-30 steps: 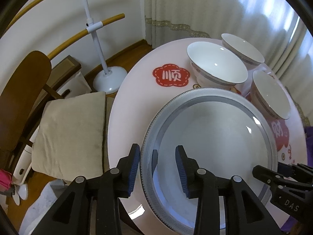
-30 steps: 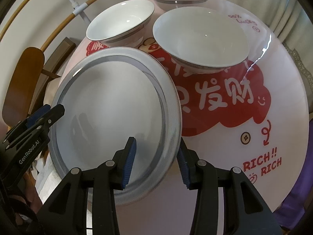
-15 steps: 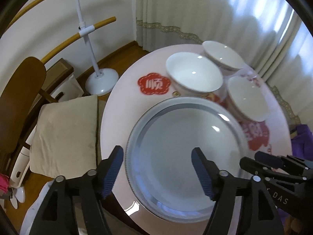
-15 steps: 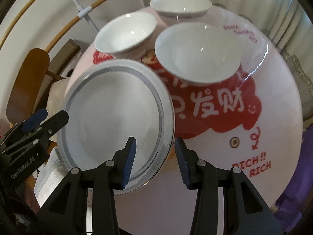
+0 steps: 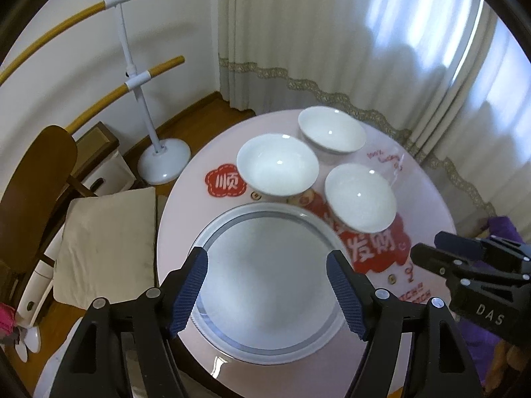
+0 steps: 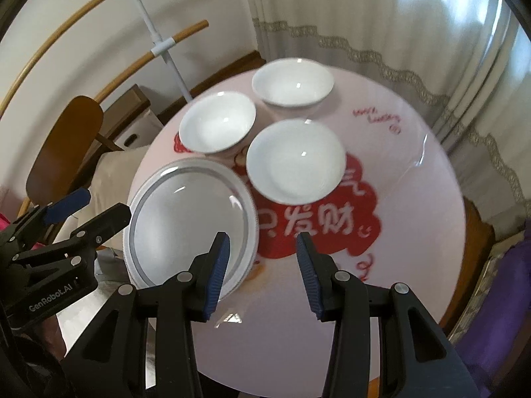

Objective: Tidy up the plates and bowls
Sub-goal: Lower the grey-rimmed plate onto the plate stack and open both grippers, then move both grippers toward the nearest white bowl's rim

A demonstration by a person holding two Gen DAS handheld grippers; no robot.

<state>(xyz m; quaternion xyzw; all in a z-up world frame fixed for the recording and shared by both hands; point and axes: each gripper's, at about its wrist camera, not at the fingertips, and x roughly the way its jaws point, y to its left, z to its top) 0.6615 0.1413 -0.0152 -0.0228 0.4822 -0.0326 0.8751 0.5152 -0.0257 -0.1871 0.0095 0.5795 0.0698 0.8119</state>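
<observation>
Both grippers hang above the near edge of the round table (image 5: 186, 205) with nothing between their fingers. In the left wrist view the left gripper (image 5: 267, 290) fills the bottom of the frame with its blue-padded fingers spread wide, one to either side of the grey-rimmed plate (image 5: 265, 285), which lies flat on the table at lower centre; the pads appear to be clear of its rim. In the right wrist view the right gripper (image 6: 262, 273) sits at bottom centre, also parted, though less widely, its left finger over the plate's right rim and its right finger over the red printed patch of the tablecloth. Three white bowls stand beyond the plate toward the upper centre: the left bowl (image 5: 278, 169), the far bowl (image 5: 332, 135) and the right bowl (image 5: 360, 198), close together but each on its own. A wooden chair (image 5: 36, 199) with a beige cushion (image 5: 106, 248) occupies the left of the frame, and pale curtains (image 5: 332, 33) fill the top.
</observation>
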